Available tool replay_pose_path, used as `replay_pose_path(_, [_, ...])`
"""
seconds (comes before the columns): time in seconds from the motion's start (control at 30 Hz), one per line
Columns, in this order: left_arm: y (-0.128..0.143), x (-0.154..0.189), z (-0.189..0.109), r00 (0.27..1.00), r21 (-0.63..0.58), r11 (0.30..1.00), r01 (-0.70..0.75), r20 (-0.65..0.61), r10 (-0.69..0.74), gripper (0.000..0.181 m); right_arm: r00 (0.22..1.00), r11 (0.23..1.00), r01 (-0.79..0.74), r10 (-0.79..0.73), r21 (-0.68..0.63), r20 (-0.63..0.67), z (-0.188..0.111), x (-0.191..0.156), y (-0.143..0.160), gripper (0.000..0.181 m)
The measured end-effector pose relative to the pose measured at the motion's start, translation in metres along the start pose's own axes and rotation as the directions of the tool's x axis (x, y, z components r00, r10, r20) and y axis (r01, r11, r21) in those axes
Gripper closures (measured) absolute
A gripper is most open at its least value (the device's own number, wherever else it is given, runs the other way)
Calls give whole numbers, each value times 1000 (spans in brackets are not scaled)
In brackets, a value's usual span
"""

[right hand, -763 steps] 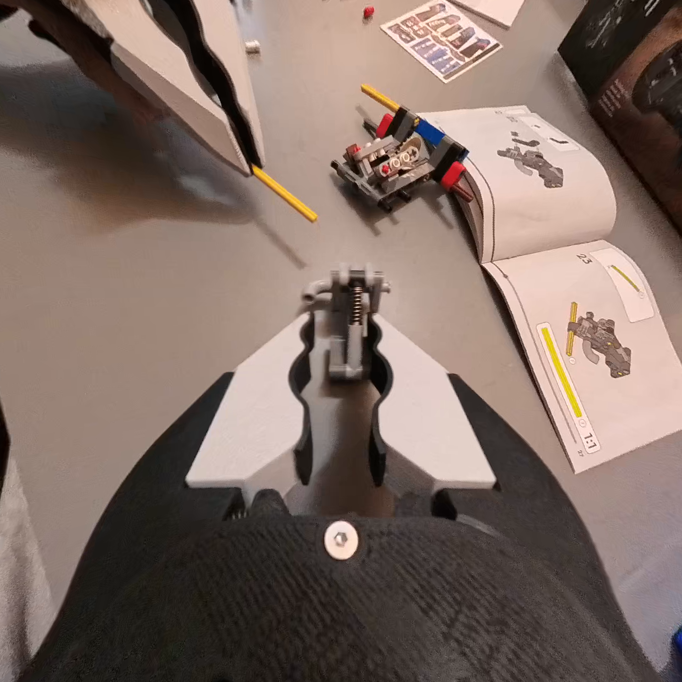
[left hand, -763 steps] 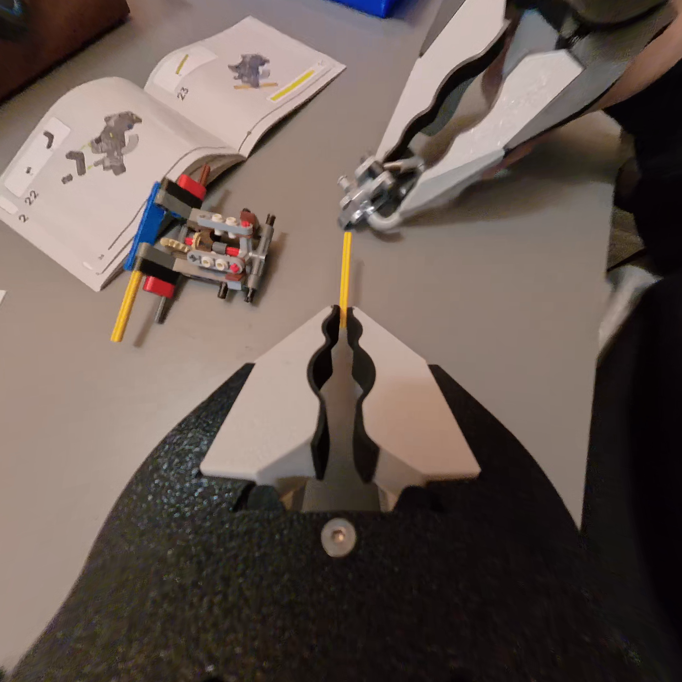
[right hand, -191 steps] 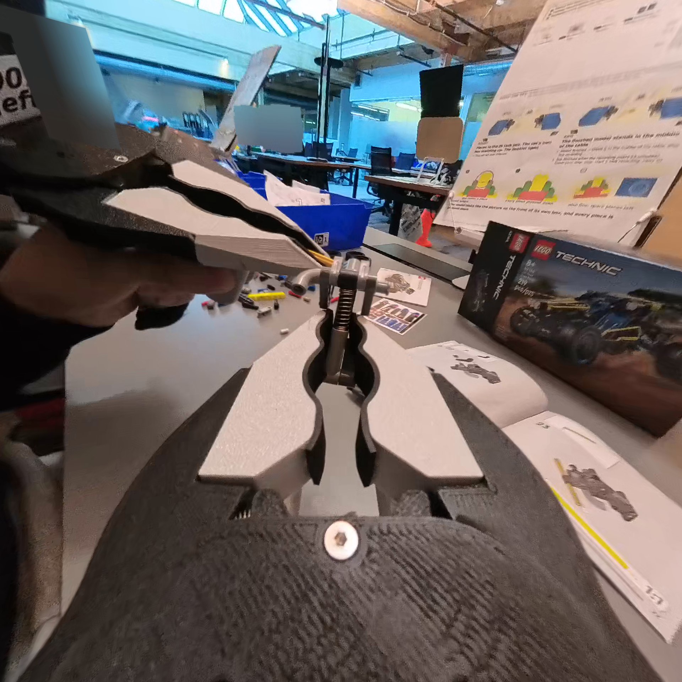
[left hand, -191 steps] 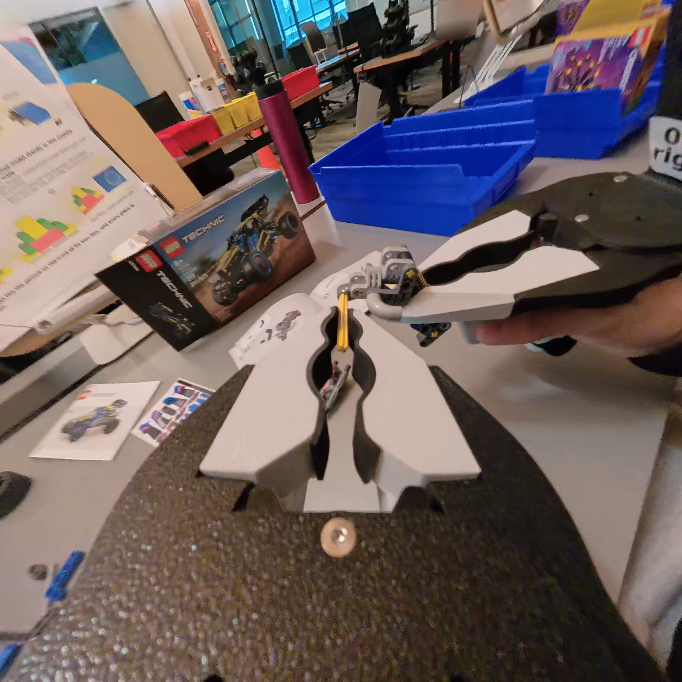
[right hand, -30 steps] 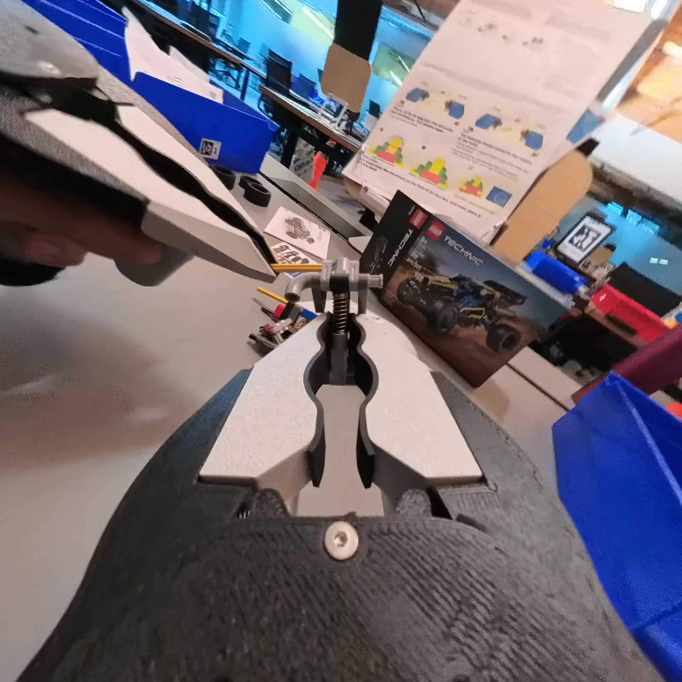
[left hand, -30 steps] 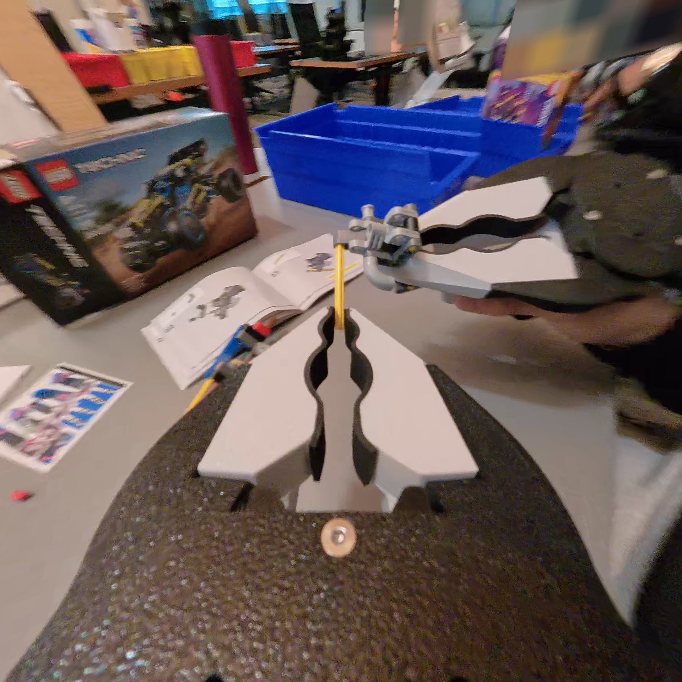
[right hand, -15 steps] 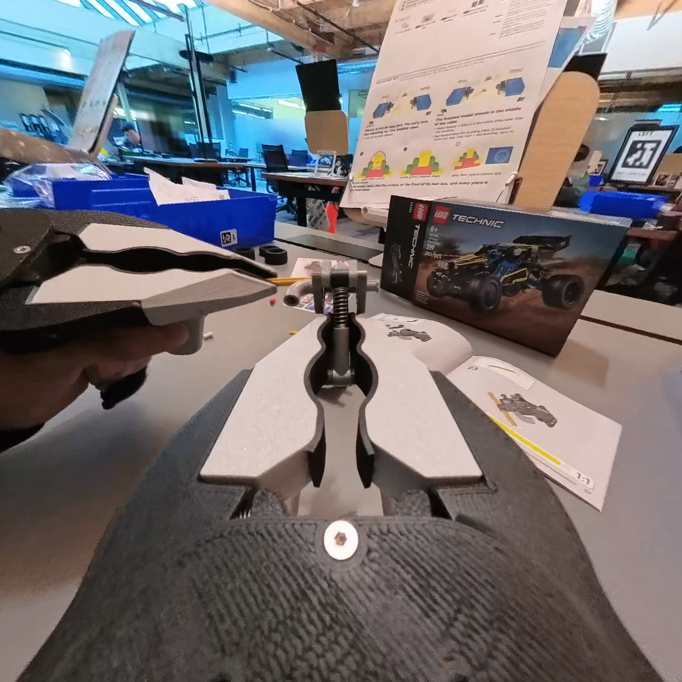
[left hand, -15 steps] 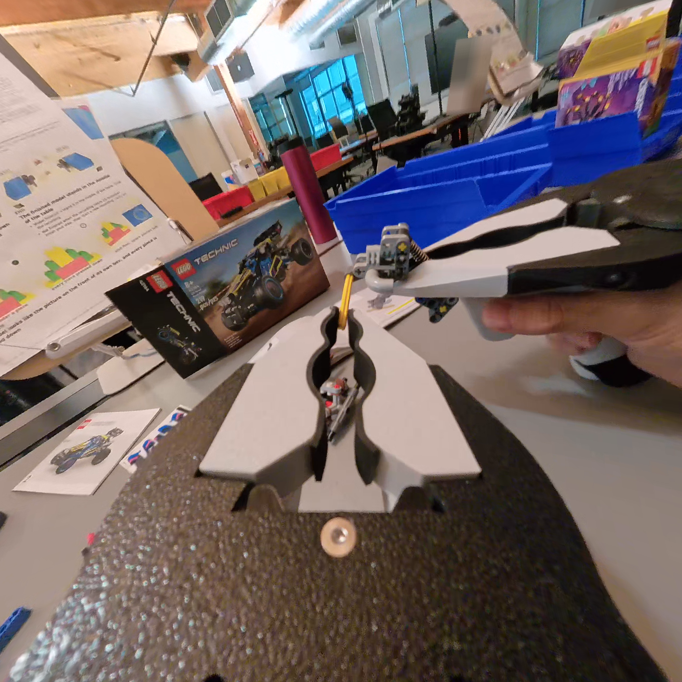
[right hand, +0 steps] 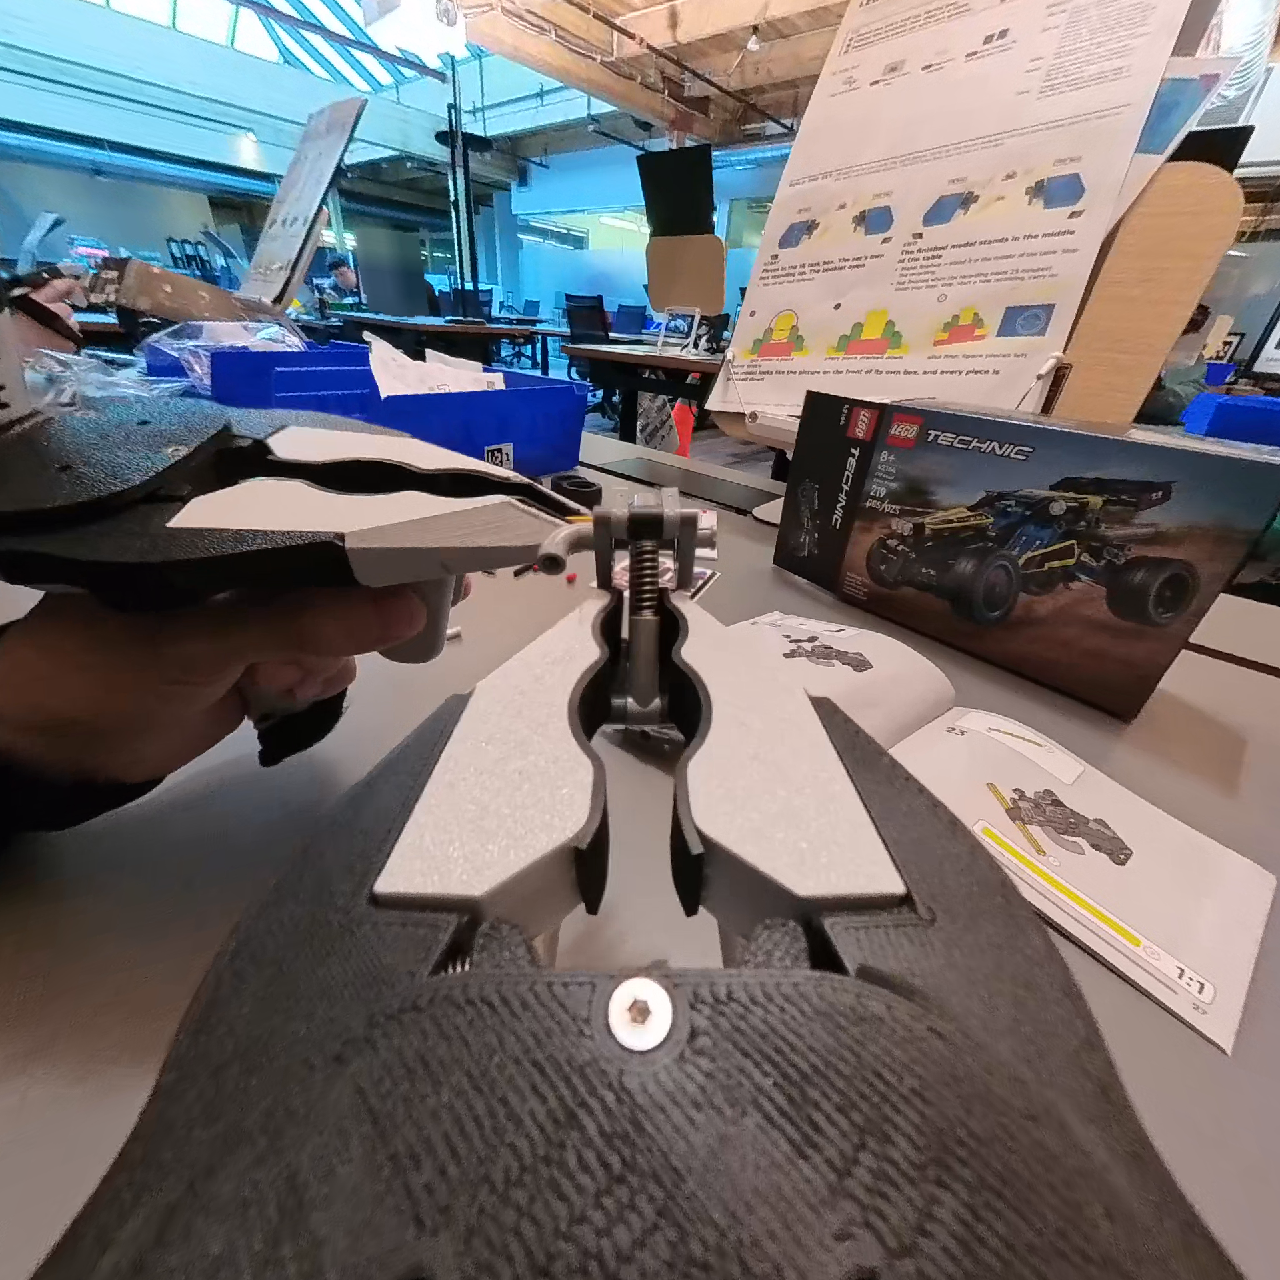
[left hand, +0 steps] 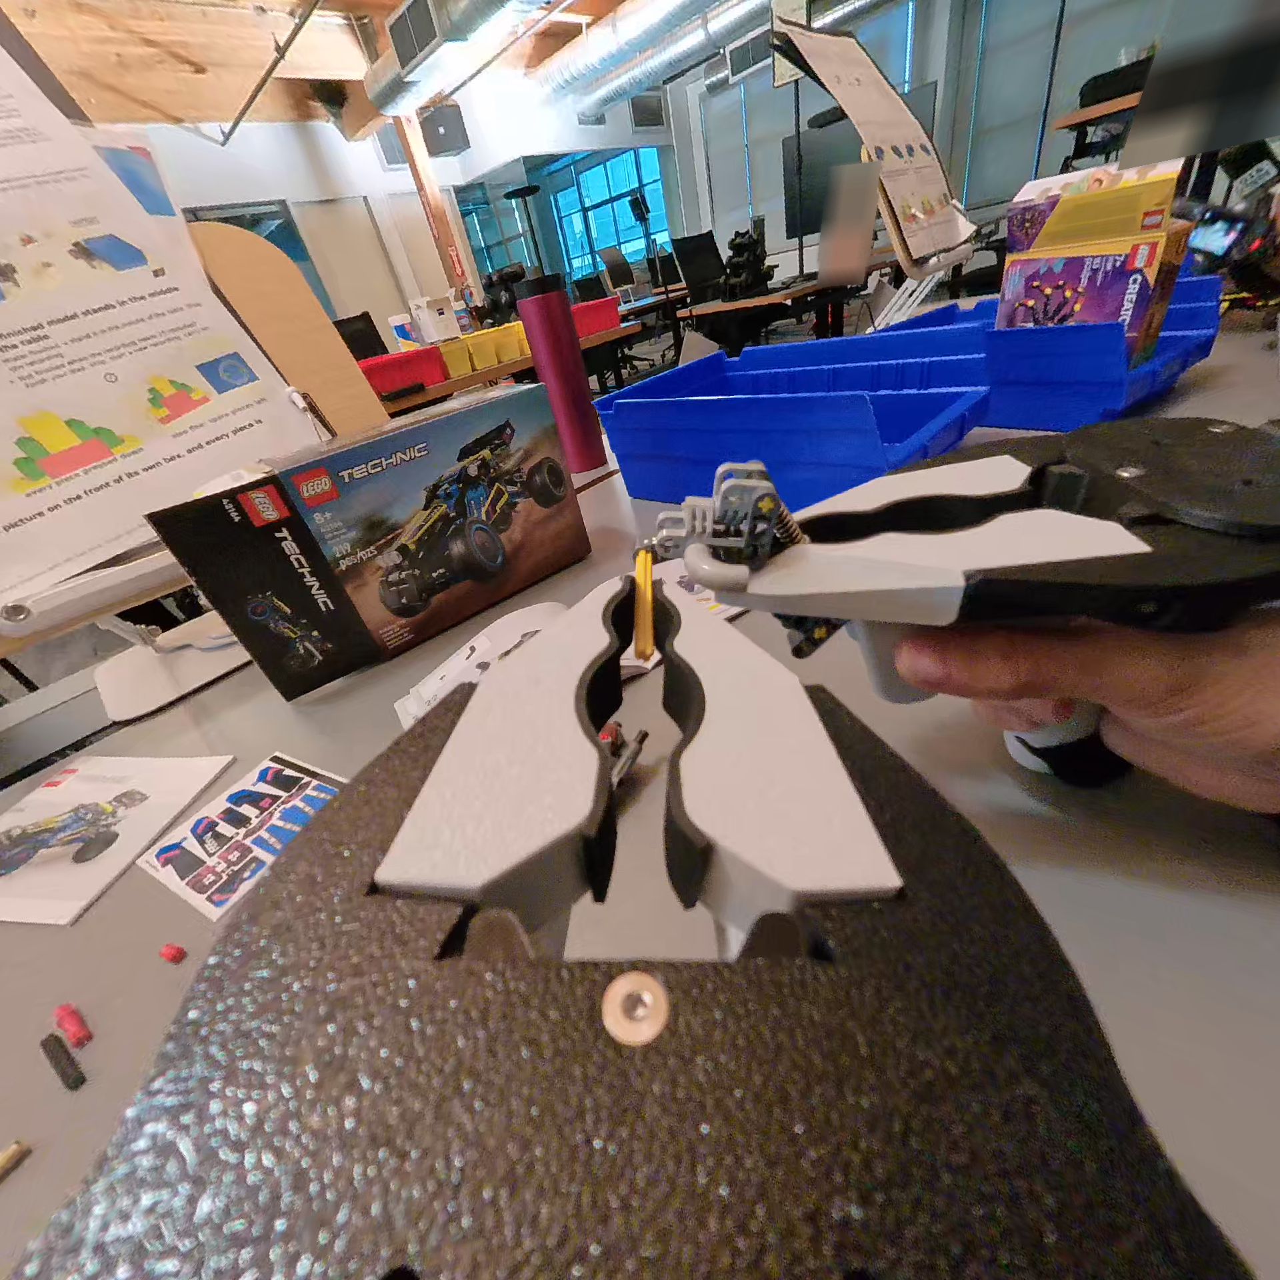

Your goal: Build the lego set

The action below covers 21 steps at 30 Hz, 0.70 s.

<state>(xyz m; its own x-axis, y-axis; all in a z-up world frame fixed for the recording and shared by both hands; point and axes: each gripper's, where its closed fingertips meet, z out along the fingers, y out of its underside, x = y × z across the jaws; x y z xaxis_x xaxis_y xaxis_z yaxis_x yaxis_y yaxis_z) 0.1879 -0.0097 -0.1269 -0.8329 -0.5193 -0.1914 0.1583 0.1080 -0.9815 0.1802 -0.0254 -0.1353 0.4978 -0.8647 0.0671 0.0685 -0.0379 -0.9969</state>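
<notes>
My left gripper (left hand: 641,589) is shut on a thin yellow axle (left hand: 643,609) that sticks up between its fingertips. My right gripper (right hand: 641,609) is shut on a grey spring shock-absorber assembly (right hand: 644,547). Both are held above the table. In the left wrist view the right gripper (left hand: 755,554) comes in from the right with the assembly (left hand: 727,523), and the axle's top end meets the assembly's left side. In the right wrist view the left gripper (right hand: 547,516) comes in from the left, and only the axle's tip (right hand: 578,516) shows. The partly built model (left hand: 623,751) lies on the table, seen through the finger gap.
An open instruction booklet (right hand: 1039,824) lies on the grey table (right hand: 138,900) before the set's box (right hand: 1025,526). A sticker sheet (left hand: 235,824), a leaflet (left hand: 76,824) and small red and black pieces (left hand: 69,1032) lie at the left. Blue bins (left hand: 796,422) stand behind. My left and right fingertips are right by each other.
Over the last second both grippers tilted up from the table to level. The axle's end has stayed at the assembly's side; little has moved in the last half second.
</notes>
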Motion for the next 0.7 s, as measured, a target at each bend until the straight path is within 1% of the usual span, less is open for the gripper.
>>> replay_pose_path(0.13, [2,-1,-1,1000,2,1000,9,2,-9,180,999,999,41,-41,-26,2,1,-2,3,176])
replay_pose_path(0.23, [2,0,-2,997,5,997,-75,26,75,180,996,996,85,-85,-23,9,-1,-2,1,176])
replay_pose_path(0.3, [2,0,-2,992,7,992,-123,36,122,180,996,996,88,-88,-25,27,-1,-3,2,176])
replay_pose_path(0.33, [3,0,-2,995,9,995,-97,27,97,180,995,995,93,-92,-29,29,-1,-3,3,176])
replay_pose_path(0.37, [2,1,-2,1000,22,1000,-19,5,19,180,995,995,96,-95,-19,31,-2,-4,2,176])
replay_pose_path(0.43, [0,1,-2,987,40,987,156,-49,-154,180,996,997,78,-78,-3,38,-2,-5,0,175])
replay_pose_path(0.5, [1,1,-1,979,43,979,197,-67,-194,180,994,995,103,-103,-12,36,-2,-5,1,175])
replay_pose_path(0.57, [0,1,-1,960,54,961,270,-94,-264,180,996,996,84,-84,0,40,-1,-5,0,175])
replay_pose_path(0.63, [1,1,-1,959,48,961,273,-95,-267,180,994,994,108,-107,-7,37,-1,-6,1,175])
replay_pose_path(0.7, [-2,1,-1,954,61,955,290,-95,-283,179,995,995,97,-98,14,34,-1,-6,-1,175])
